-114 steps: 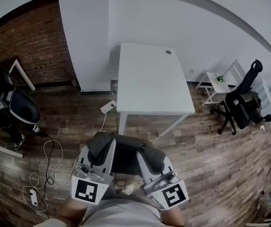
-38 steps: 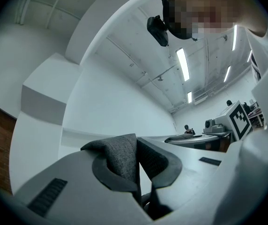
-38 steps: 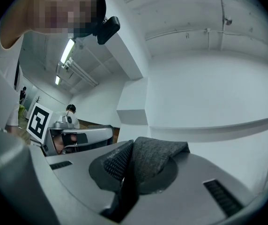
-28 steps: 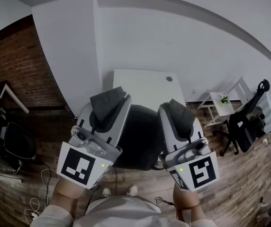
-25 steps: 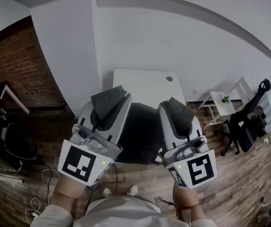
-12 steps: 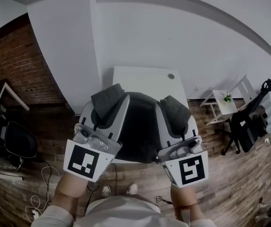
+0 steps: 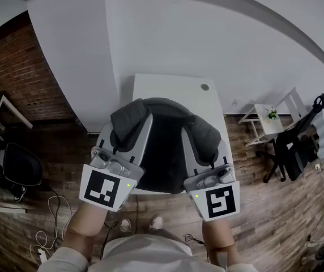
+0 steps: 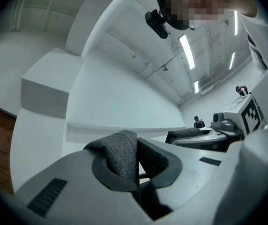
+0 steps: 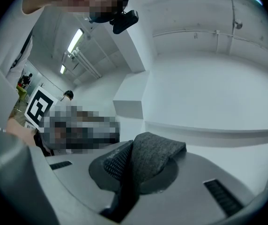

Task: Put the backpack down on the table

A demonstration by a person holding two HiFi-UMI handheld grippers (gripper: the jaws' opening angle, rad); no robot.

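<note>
The dark backpack (image 7: 163,152) hangs between the two grippers over the near edge of the white surface (image 7: 170,88). Whether its bottom touches the surface cannot be told. The left gripper (image 7: 132,118) has its fingers clamped narrow on a grey padded strap (image 8: 117,156), whose folded cloth bulges out above them. The right gripper (image 7: 199,132) grips the other strap (image 9: 155,161) in the same way, its fingers nearly together with the fabric pinched between.

Both grippers lie side by side, nearly parallel, pointing away from the person and tipped a little upward. The left hand (image 7: 85,225) and right hand (image 7: 216,237) reach forward from the bottom of the head view. The marker cubes face up towards the head camera.

The surface's far edge lies along a white wall. A brick wall (image 7: 32,67) stands to its left and a black office chair (image 7: 295,146) is well off to its right on the wooden floor (image 7: 275,208).
</note>
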